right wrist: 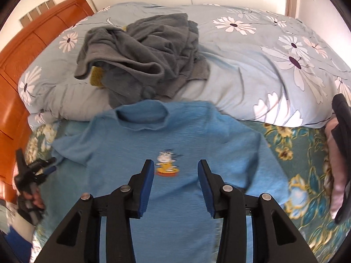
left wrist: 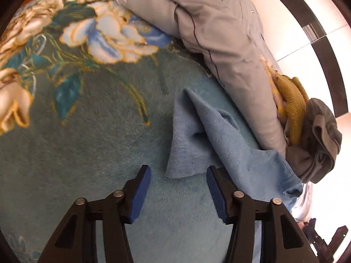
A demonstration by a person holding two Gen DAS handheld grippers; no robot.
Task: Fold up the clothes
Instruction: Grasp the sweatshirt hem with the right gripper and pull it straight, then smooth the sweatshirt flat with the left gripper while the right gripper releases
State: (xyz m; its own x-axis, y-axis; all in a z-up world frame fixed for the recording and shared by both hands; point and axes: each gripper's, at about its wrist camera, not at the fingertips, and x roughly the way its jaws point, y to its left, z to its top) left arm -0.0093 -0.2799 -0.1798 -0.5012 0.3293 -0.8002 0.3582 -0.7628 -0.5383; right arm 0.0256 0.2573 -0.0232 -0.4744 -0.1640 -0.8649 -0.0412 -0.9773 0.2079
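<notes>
Right wrist view looks down over the right tool (right wrist: 175, 175), whose two blue-padded fingers stand apart with nothing between them. Directly beneath and ahead of it lies the light blue knitted short-sleeved top (right wrist: 175, 135), spread flat and face up on the bed's teal plush floral blanket (right wrist: 307, 186). Its round neckline points away from the tool, and a small cartoon print (right wrist: 166, 164) on the chest sits between the fingertips, just ahead of them. Beyond the neckline, a pale blue quilt with white daisies (right wrist: 252, 50) is bunched across the bed, and on it rests a crumpled grey garment (right wrist: 144, 57) with a bit of mustard-yellow knit (right wrist: 96, 77) showing from under it. Far left of the right tool, an orange wooden headboard (right wrist: 33, 48) borders the bed. Low on that same side, the left tool (right wrist: 47, 165), held by a hand (right wrist: 35, 199), hangs beside the top's sleeve.

From the left wrist view, the left tool's jaws are likewise parted and empty, above the blanket. A folded-over sleeve of the blue top lies just ahead of its fingers and to the right, its edge near the right finger (left wrist: 216, 188); contact cannot be told.
</notes>
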